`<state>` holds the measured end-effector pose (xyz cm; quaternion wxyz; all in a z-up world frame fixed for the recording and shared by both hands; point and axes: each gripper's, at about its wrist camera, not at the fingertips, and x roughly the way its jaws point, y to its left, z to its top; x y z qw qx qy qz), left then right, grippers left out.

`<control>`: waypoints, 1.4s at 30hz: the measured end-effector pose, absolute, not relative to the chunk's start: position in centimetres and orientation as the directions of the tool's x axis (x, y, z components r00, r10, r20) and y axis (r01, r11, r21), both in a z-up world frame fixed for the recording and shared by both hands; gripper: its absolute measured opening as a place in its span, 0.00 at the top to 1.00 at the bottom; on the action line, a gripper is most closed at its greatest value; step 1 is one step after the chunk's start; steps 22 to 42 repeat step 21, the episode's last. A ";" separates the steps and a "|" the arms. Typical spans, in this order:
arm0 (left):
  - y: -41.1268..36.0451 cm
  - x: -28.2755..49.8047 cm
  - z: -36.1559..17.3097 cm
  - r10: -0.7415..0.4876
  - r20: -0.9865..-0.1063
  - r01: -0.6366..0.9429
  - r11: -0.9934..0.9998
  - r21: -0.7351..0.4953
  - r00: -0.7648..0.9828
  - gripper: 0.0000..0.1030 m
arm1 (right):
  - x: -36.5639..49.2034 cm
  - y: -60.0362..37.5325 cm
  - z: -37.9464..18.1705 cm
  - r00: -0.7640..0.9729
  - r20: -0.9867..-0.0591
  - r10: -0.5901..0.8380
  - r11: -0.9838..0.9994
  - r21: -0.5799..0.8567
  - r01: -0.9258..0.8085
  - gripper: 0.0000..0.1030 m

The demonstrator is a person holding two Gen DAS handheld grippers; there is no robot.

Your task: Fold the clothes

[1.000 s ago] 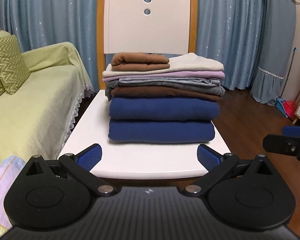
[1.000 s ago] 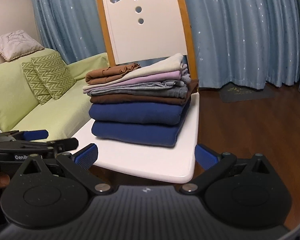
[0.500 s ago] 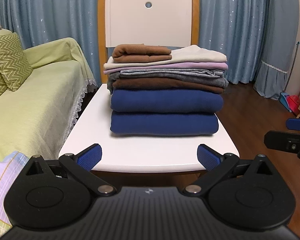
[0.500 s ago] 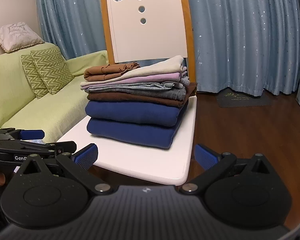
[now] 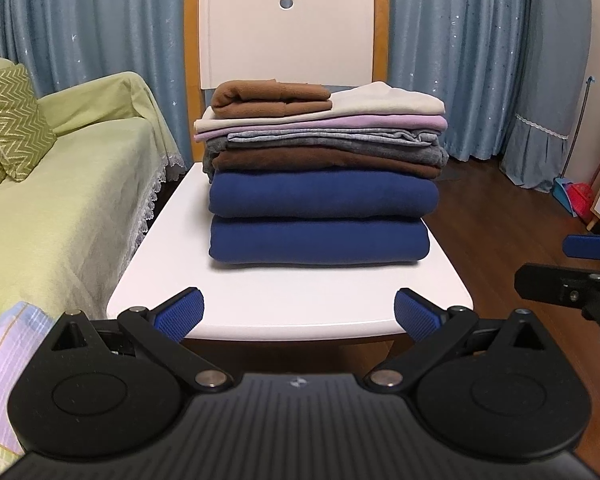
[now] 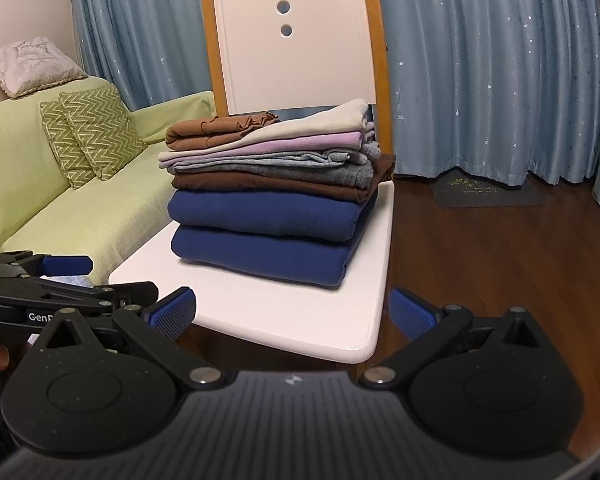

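A green sofa (image 5: 60, 200) is seen beside the chair's left edge. On the white chair (image 5: 292, 304) a stack (image 5: 320, 184) of folded clothes is carried, set toward the back of the seat — two navy pieces at the bottom, a small brown one (image 5: 270, 98) on top. The left gripper (image 5: 299, 312) is held before the seat's front edge, jaws apart and empty; the right gripper (image 6: 292, 314) likewise — spread wide, nothing between.

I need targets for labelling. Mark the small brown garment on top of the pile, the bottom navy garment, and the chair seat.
small brown garment (image 5: 270, 98), left wrist view, on its folded front edge.
bottom navy garment (image 5: 318, 240), left wrist view, middle of its front fold.
chair seat (image 6: 284, 316), right wrist view, bare white surface ahead of the pile.
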<state>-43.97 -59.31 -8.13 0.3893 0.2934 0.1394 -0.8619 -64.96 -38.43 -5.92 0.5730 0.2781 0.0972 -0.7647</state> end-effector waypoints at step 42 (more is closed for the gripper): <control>-58.7 -44.4 -8.3 -0.564 -0.621 0.726 -0.688 -0.012 -0.544 0.01 | -65.4 -38.0 -6.2 -0.206 -0.541 -0.815 -0.345 0.169 0.923 0.01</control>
